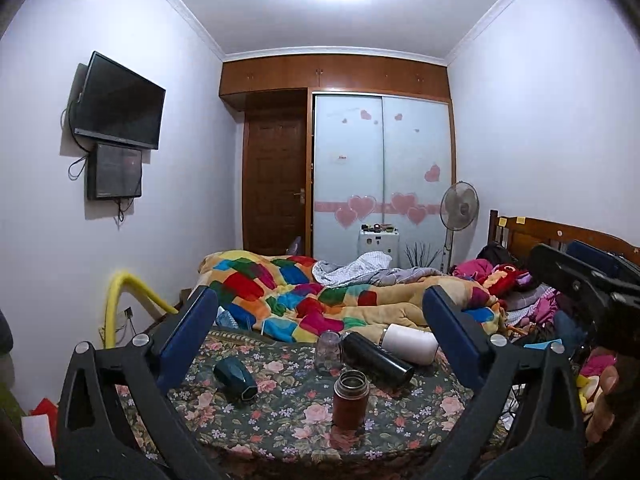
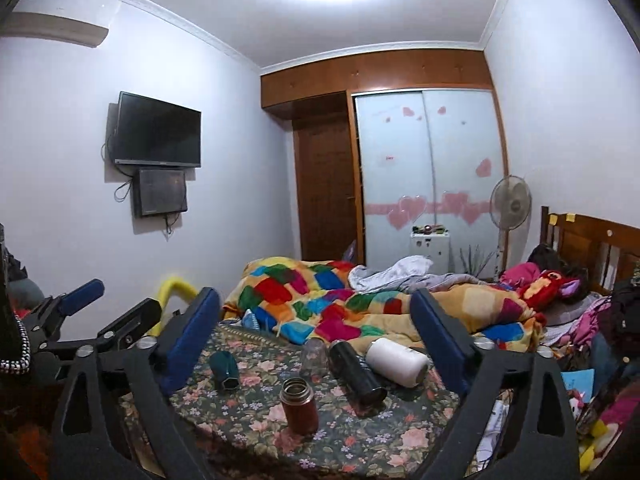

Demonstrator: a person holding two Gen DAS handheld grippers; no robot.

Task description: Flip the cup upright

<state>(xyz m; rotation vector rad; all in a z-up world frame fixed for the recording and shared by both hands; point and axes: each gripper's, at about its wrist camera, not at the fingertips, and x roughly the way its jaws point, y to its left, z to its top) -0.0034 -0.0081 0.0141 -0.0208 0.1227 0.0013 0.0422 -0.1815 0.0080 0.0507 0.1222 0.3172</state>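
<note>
Through the left wrist view: left claw spread wide and empty, raised above the flowered bed cover, gripping nothing. On the cover, a brown flask upright at the front with its mouth open; a clear cup standing behind it; three more on their sides — a teal cup to the left, a black flask and a white flask to the right, those two touching or nearly so. Likely between flips, with a fallen one still to choose. Through the right wrist view: right claw likewise spread and empty, the same row below it, the left claw's arm showing at the left edge. Teal cup well apart from the rest, with bare cover all round, so the easiest pick; next move calls for dropping down, closing across its body and turning it mouth-up. Crumpled quilt close behind the white flask; front edge of the bed near the brown flask, so little slack there.
</note>
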